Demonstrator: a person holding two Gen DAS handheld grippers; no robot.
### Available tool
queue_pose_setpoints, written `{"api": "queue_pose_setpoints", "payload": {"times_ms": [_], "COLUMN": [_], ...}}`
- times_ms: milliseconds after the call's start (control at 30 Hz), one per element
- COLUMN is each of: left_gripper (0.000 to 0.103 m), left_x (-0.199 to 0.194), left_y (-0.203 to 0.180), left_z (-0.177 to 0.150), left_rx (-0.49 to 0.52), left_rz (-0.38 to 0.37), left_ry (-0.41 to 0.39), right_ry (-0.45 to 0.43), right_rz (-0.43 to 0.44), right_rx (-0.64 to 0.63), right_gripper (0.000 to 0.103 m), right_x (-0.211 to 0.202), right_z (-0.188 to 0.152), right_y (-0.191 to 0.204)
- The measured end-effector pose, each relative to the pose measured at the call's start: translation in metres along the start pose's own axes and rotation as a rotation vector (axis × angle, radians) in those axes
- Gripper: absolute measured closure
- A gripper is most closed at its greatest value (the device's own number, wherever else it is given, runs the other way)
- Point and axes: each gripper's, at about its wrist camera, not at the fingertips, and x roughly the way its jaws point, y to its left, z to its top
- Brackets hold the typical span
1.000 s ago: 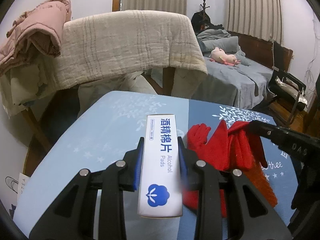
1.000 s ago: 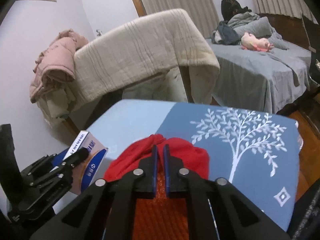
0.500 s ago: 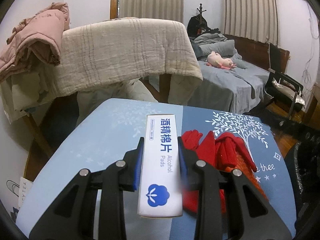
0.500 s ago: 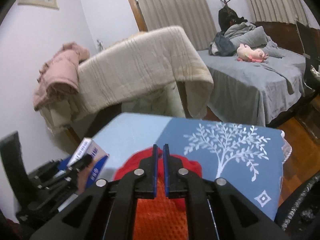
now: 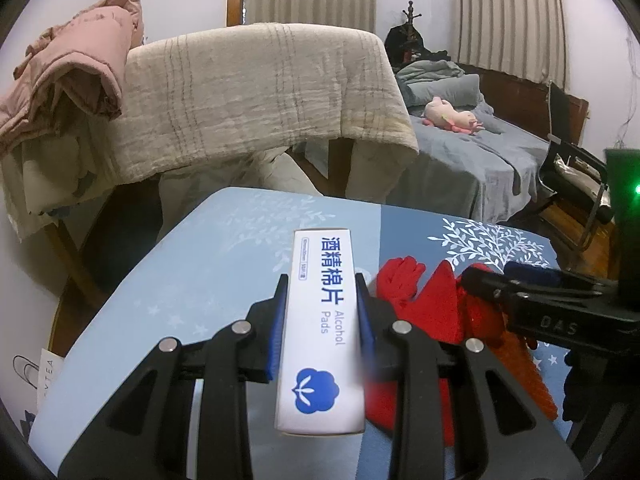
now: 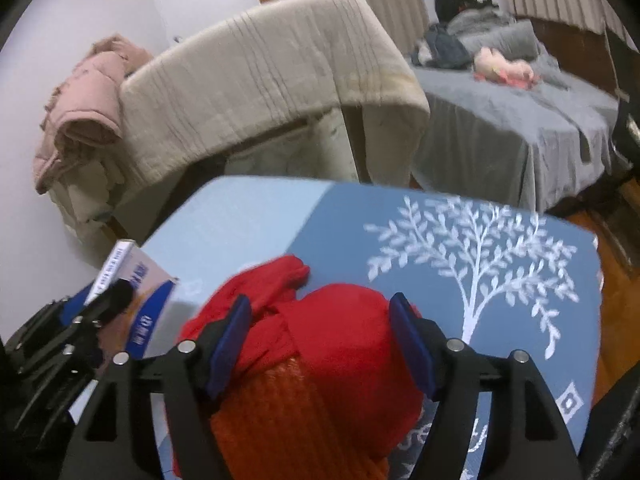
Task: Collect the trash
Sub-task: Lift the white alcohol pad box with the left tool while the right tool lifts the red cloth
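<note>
While the left gripper point(image 5: 322, 300) pinches the white alcohol pads box point(image 5: 321, 332) upright between its blue pads, the right gripper point(image 6: 320, 320) has just been opening, jaws now spread w/ the red gloves point(image 6: 332, 332) sitting between them, pads not pressing afaict. Gloves lie on the blue tablecloth point(image 6: 460, 240) just right of the box, and the tablecloth's white tree print is ahead-right of the right gripper.

red bundle point(image 6: 320, 360): its near end is cut off by the bottom edge, right wrist view
box point(image 6: 140, 292): lettering too blurry to read, just left of the red bundle
</note>
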Motion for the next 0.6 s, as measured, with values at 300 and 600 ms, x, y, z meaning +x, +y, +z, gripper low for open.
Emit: {"api": "queue_pose_setpoints", "payload": {"times_ms": [300,600], "left_gripper": [0.073,0.073], "left_x": [-0.001,-0.022], "left_y": [-0.002,-0.012], "left_z": [-0.001,0.011], "left_rx": [0.0,0.014], "left_rz": [-0.01,-0.025], "left_ry": [0.002,-0.036], "right_ry": [-0.019,-0.153], "right_rz": [0.096,0.13], "right_rx": [0.033,0.024], "right_gripper": [0.092,0.092], "right_x": [-0.016,-0.072], "right_z": [-0.001,0.009], "right_y": [-0.009,-0.004]}}
